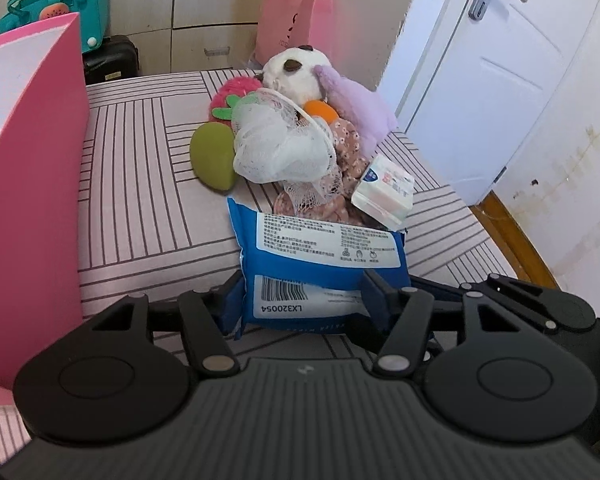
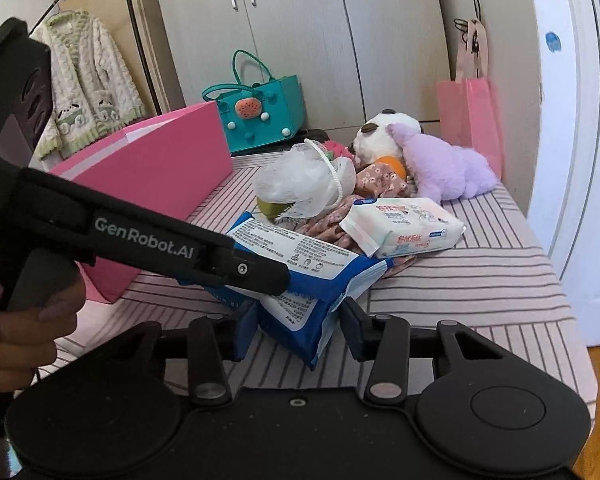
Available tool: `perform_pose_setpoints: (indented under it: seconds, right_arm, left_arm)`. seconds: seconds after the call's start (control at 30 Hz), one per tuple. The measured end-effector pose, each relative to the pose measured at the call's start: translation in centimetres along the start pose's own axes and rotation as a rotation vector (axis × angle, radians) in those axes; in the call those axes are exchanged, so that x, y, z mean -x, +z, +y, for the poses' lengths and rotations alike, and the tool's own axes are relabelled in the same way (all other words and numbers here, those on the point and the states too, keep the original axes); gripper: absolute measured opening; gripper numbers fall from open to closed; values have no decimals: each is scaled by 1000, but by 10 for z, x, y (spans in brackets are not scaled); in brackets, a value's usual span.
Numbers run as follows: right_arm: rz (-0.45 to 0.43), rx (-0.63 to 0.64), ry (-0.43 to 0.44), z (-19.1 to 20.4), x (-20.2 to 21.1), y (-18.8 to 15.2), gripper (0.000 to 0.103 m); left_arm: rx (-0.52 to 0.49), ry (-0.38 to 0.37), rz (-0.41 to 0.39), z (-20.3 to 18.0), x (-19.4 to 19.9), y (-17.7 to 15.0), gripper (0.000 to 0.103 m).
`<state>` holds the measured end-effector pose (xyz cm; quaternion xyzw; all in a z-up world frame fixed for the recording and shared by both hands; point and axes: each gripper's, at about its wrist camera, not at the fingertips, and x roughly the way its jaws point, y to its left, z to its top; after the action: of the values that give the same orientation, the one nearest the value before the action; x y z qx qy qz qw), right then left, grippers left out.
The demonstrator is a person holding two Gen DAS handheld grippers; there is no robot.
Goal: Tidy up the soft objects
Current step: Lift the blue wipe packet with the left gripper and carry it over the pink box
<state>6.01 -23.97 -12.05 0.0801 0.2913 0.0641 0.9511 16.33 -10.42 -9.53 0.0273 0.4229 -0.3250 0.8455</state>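
Striped pink bedding point(image 1: 140, 184) fills the middle of the left wrist view, with a white door point(image 1: 500, 92) at the upper right and a pink box point(image 1: 28, 184) along the left edge. At the lower centre the left gripper point(image 1: 300, 300) has its two blue fingers point(image 1: 230, 308) pressed against the sides of a blue wipes pack point(image 1: 320, 256), barcode end nearest the camera. Just beyond the pack, in the centre of the frame, lies a heap: a white mesh sponge point(image 1: 284, 144), a green pad point(image 1: 214, 156) to its left, a small white tissue pack point(image 1: 384, 192) to its right, a purple plush toy point(image 1: 360, 112) and a white plush panda point(image 1: 296, 72) behind.

Grey wardrobe doors point(image 2: 300, 32) cross the top of the right wrist view, and a teal bag point(image 2: 260, 112) stands behind the pink box point(image 2: 160, 184) at centre left. The right gripper point(image 2: 300, 332) sits at the lower centre, its fingers spread either side of the near corner of the blue wipes pack point(image 2: 300, 320); whether they touch it I cannot tell. The left gripper point(image 2: 244, 276) reaches in from the left edge, clamped on the same pack. The white tissue pack point(image 2: 404, 224) lies just behind, resting on floral cloth point(image 2: 380, 178).
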Motion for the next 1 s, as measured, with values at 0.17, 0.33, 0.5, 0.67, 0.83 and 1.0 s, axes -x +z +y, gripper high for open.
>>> perform_pose_setpoints:
  seconds: [0.17,0.33,0.5,0.67,0.83,1.0]
  right_arm:
    - [9,-7,10,5,6,0,50]
    - [59,-28,32,6,11,5,50]
    - [118,-41,46,8,12,5,50]
    - [143,2,69,16,20,7,50]
    - [177,73,126,29,26,14,50]
    - [212,167,164,53,28,17,50]
  left_arm:
    - [-19,13,6,-5,11,-3,59]
    - [-34,16,36,-9,19,-5,59]
    - [8,4,77,-5,19,-9,59]
    - [12,14,82,-8,33,-16,59]
    - [5,29,67,-3,57,-26,60]
    - [65,41,72,11,79,-39,60]
